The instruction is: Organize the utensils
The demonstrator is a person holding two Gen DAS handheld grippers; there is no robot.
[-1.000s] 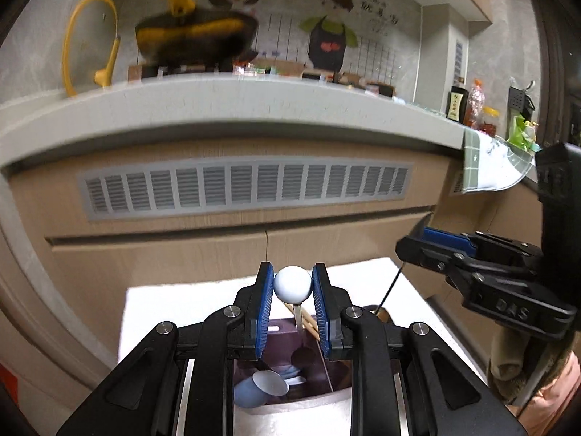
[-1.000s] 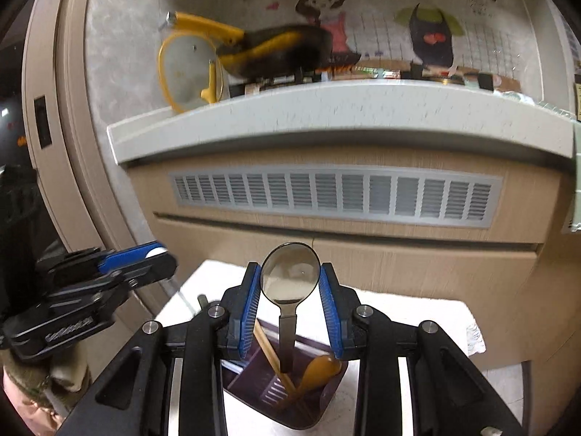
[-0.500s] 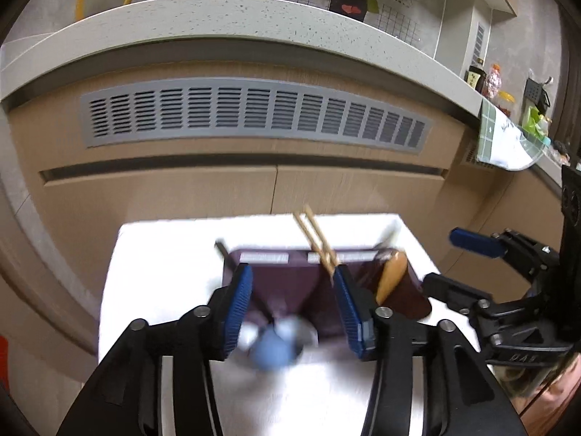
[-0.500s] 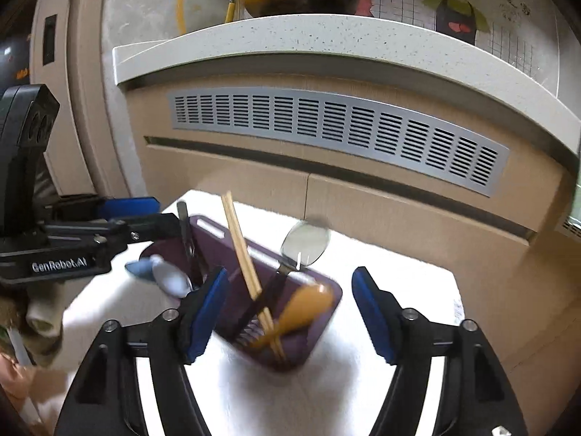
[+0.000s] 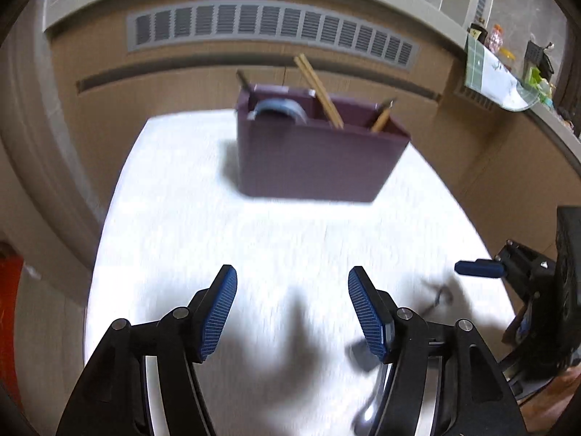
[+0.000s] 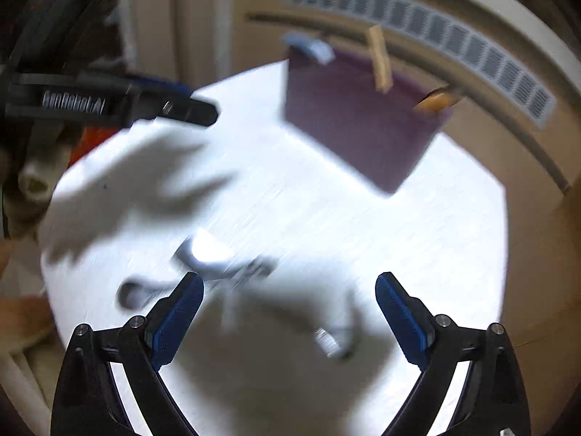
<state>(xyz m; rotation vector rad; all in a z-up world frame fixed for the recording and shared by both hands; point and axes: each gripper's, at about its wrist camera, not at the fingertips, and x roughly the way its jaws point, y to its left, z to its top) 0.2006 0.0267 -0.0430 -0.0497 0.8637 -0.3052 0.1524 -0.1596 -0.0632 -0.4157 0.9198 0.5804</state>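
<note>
In the left wrist view the left hand-held gripper (image 5: 292, 309) hangs over the white bench (image 5: 181, 218), its blue pads apart and widening, with only bare cloth and shadow between them. Just past its right finger, at about five o'clock, lies a blurred metal utensil (image 5: 366, 392) whose long axis runs roughly from six toward twelve o'clock; which end is the bowl cannot be told. At three o'clock the tip of the right hand-held gripper (image 5: 479, 268) enters from the edge, and a thin dark utensil (image 5: 437, 298) lies beside it, too smeared to name.

In the right wrist view the right hand-held gripper (image 6: 289, 312) is likewise spread wide and opening, clamped on nothing. Loose utensils (image 6: 218, 265) lie blurred on the bench near its left finger, stretching from nine o'clock toward the centre; a small metal piece (image 6: 328, 341) sits between the fingers without touching either pad.

Farther off, toward twelve o'clock, stands the purple utensil caddy (image 5: 312, 160), upright on the bench. From its compartments wooden chopsticks (image 5: 319, 91) lean toward eleven o'clock, a wooden spoon handle (image 5: 381, 118) pokes toward one o'clock, and a blue-grey ladle bowl (image 5: 279, 109) rests in the left compartment with a dark handle (image 5: 242, 80) behind it. Beyond the caddy runs a wood-panelled counter front with a grey vent grille (image 5: 272, 29).
</note>
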